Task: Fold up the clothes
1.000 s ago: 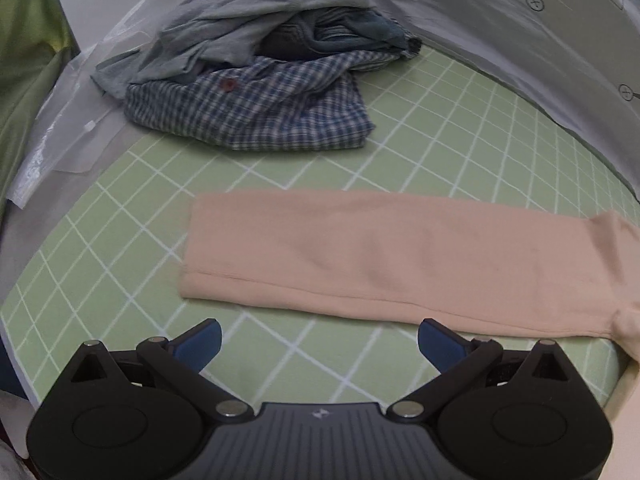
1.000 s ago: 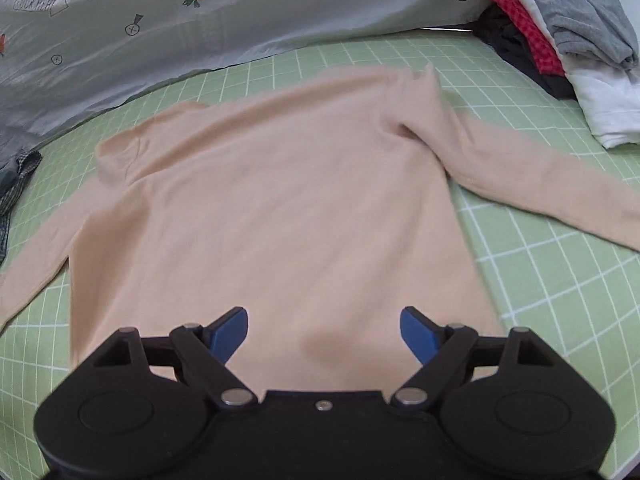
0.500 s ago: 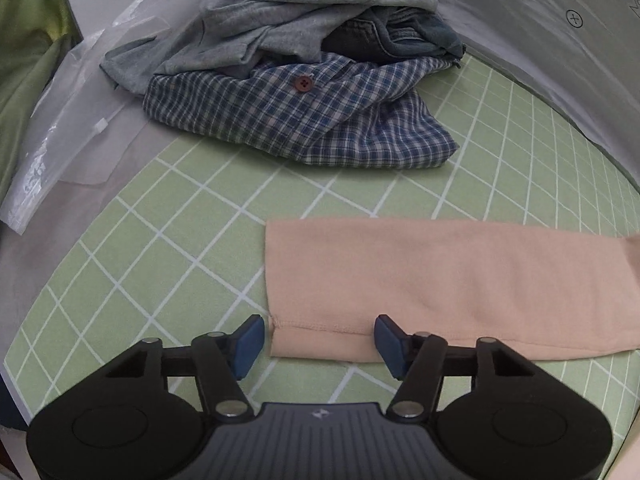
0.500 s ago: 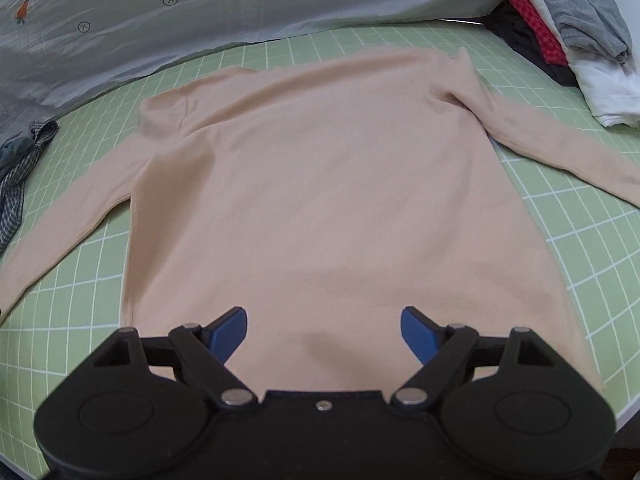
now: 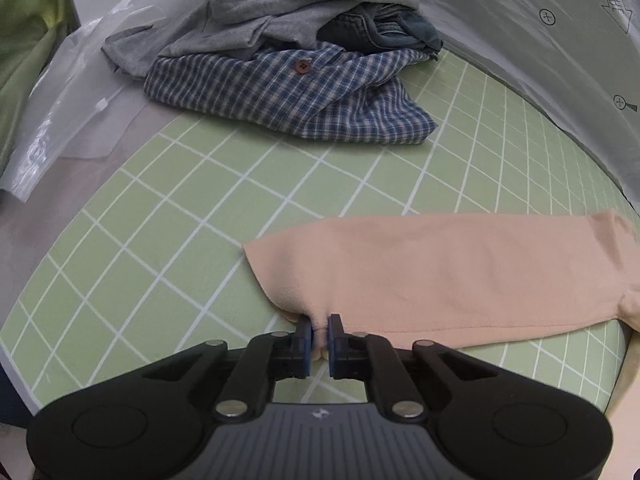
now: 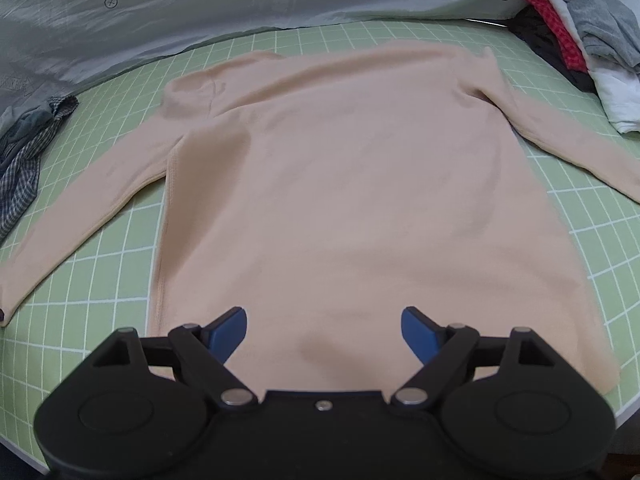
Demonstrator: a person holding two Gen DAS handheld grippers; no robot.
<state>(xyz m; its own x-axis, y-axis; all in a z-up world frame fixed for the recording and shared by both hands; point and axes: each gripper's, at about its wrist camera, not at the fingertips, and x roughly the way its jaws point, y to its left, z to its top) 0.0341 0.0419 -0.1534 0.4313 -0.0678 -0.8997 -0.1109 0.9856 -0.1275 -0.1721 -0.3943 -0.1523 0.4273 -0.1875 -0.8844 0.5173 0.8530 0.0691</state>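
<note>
A peach long-sleeved top [image 6: 352,184] lies flat on the green grid mat [image 6: 592,216], both sleeves spread out to the sides. In the left wrist view its left sleeve [image 5: 460,268] stretches across the mat, and my left gripper [image 5: 319,330] is shut on the cuff, whose fabric bunches between the blue pads. In the right wrist view my right gripper [image 6: 324,330] hangs open over the hem at the near edge of the top, with nothing between its fingers.
A pile with a blue checked shirt [image 5: 304,92], grey garments and jeans sits at the mat's far left. Clear plastic bags [image 5: 72,104] lie beside it. A heap of grey, red and white clothes [image 6: 584,40] sits far right. A grey printed sheet [image 6: 200,8] runs behind.
My left gripper moved to the cuff of the sleeve and shut on it, lifting the fabric edge. The right gripper drew back slightly toward the hem and stayed open.
</note>
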